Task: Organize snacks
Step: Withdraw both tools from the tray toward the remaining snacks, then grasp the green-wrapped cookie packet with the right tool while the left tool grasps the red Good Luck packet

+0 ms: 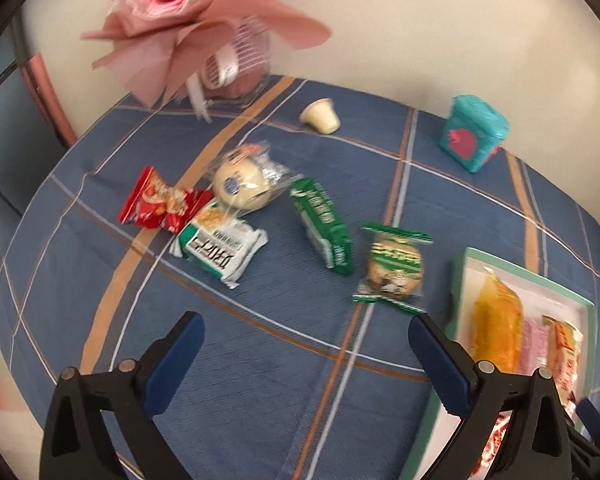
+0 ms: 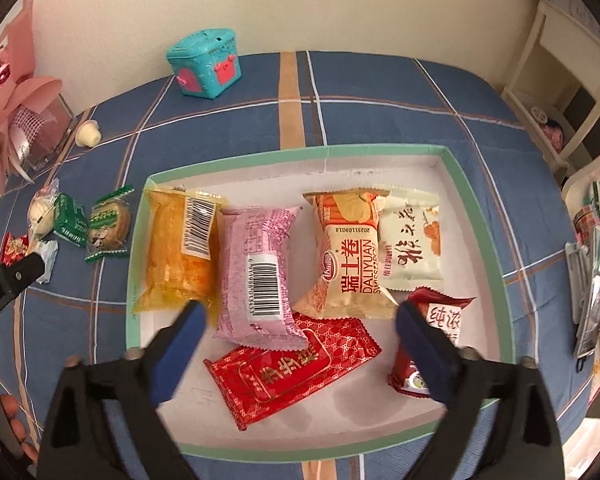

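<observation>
My left gripper (image 1: 306, 344) hangs jaws wide and empty, and the round green-wrapped cookie (image 1: 394, 268) lies just above its right pad toward centre-right of frame, nearer me than my right gripper (image 2: 298, 324), spread empty over the tray (image 2: 482, 216).

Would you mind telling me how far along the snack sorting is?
Six packets already lie in the tray. Both the left gripper and right gripper are open and empty. Five snacks remain on the cloth, including the green-wrapped cookie nearest the tray.
</observation>
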A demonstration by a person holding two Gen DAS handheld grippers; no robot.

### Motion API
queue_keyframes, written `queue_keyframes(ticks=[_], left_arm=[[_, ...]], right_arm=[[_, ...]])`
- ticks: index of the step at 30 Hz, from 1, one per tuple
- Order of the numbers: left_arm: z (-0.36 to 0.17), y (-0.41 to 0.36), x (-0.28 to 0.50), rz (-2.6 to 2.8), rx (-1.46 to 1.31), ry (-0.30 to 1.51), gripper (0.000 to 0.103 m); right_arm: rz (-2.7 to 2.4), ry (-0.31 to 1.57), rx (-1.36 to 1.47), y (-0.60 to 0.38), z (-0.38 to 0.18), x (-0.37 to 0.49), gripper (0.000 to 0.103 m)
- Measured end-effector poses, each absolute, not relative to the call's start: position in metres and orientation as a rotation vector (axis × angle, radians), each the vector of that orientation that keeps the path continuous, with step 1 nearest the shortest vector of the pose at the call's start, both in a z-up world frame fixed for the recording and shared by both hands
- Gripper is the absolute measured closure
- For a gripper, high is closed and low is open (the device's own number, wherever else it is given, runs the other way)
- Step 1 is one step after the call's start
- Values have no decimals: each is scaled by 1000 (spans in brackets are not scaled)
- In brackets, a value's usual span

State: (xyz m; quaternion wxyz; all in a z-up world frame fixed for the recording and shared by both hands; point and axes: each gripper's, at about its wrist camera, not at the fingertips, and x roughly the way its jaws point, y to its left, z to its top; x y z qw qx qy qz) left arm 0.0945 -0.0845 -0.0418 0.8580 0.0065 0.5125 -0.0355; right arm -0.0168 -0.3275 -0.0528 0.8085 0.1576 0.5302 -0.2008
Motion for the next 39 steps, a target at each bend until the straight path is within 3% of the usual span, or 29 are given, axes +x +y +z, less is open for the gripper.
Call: queue_keyframes(ticks=[16, 30, 39], left_arm=[[-54, -76, 113, 32, 52, 1086, 0], [-10, -56, 138, -121, 36, 1013, 0], [-14, -21, 161, -76, 18, 977, 0]], right_arm=[[-423, 1050, 352, -324, -57, -10, 1], [-382, 989, 356, -306, -50, 13, 1], [-316, 998, 347, -275, -30, 36, 1]])
